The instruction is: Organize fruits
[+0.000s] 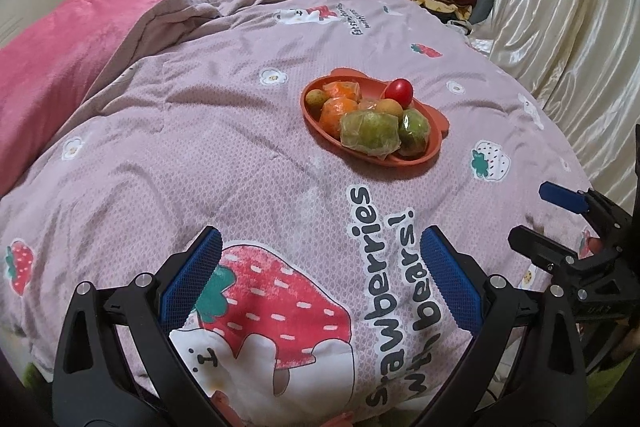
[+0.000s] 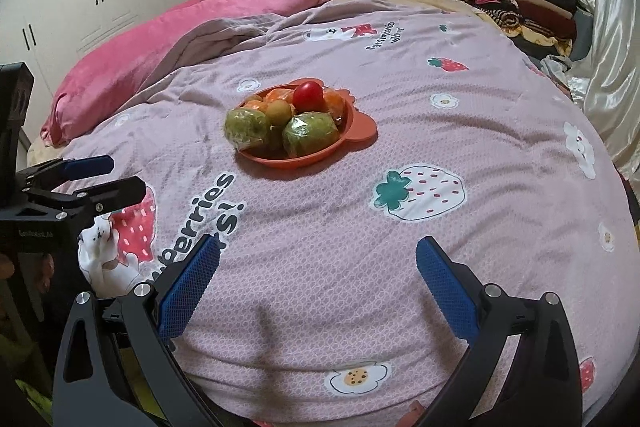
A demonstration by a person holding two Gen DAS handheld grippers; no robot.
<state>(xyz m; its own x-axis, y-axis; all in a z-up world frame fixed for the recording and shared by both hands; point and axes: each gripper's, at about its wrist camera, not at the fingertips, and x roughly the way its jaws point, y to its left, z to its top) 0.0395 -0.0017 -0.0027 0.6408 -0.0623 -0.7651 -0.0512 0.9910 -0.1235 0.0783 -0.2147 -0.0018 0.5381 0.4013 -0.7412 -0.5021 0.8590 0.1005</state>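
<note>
Currently: both jaws wide, empty. Orange plate (image 1: 436, 125) of wrapped fruits (image 1: 370, 131) on bed quilt (image 1: 200, 147), far ahead of left gripper (image 1: 320, 279); far-left of right gripper (image 2: 318, 283). Neither clearly nearer.

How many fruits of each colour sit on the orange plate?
On the plate:
Red fruit: 1
Orange, wrapped: 2 visible
Green, wrapped: 2
Small yellow-green or tan, round: 2
Total: 7 visible
</note>
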